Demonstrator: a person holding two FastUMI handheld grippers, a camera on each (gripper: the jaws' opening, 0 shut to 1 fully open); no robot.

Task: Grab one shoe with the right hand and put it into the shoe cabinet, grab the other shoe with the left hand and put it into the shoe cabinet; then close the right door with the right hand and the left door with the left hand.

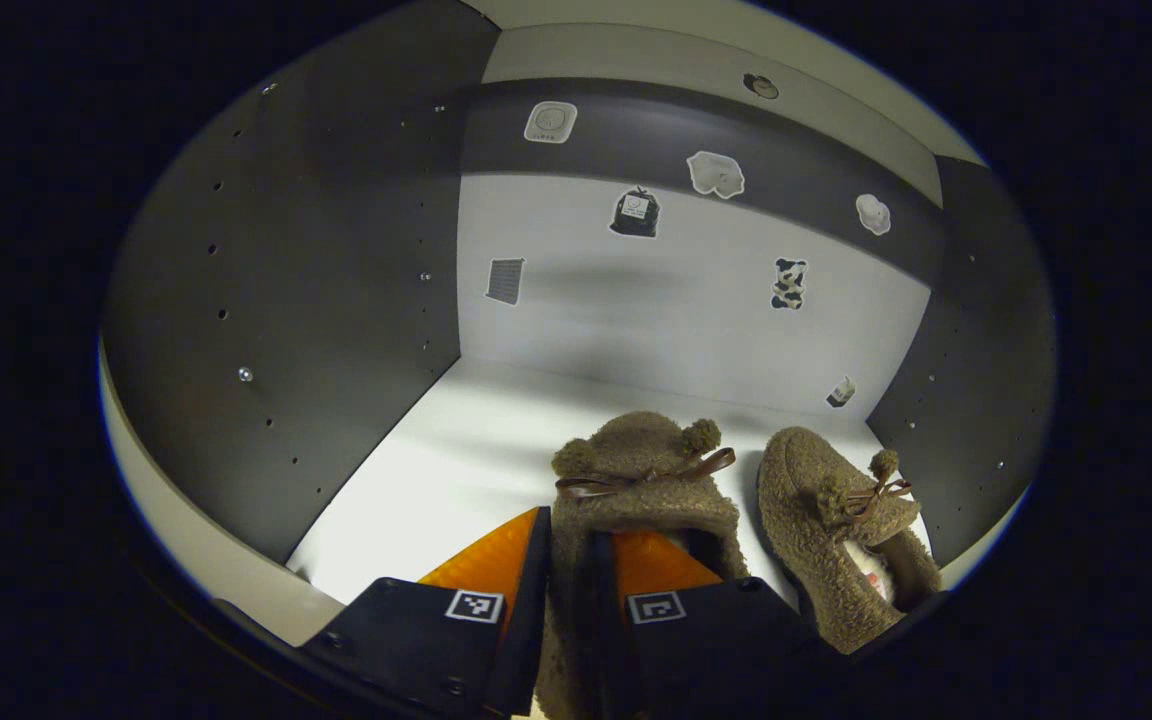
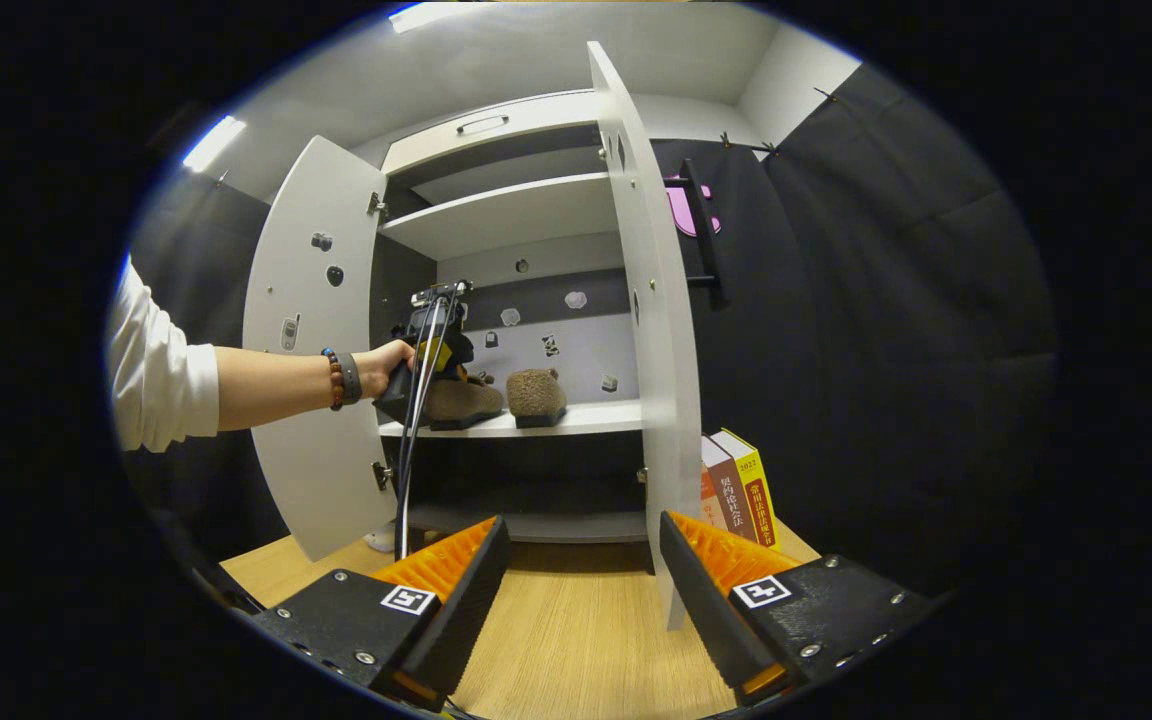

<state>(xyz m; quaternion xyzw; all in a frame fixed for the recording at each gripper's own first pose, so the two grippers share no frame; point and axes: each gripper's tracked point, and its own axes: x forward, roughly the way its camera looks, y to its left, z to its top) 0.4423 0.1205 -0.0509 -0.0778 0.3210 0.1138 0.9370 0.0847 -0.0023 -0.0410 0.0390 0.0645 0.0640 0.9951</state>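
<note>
Two fuzzy brown slippers with bows stand side by side on the white cabinet shelf. In the left gripper view my left gripper is shut on the heel collar of the left slipper, whose sole rests on the shelf. The other slipper sits just to its right, untouched. The right gripper view looks from farther back: my right gripper hangs open above the wooden table. In that view a hand holds the left gripper at the slipper, beside the second slipper.
Both cabinet doors are swung open, the left door and the right door, whose edge points toward my right gripper. Several books stand right of the cabinet. A white-sleeved arm reaches in from the left. Dark side walls bound the compartment.
</note>
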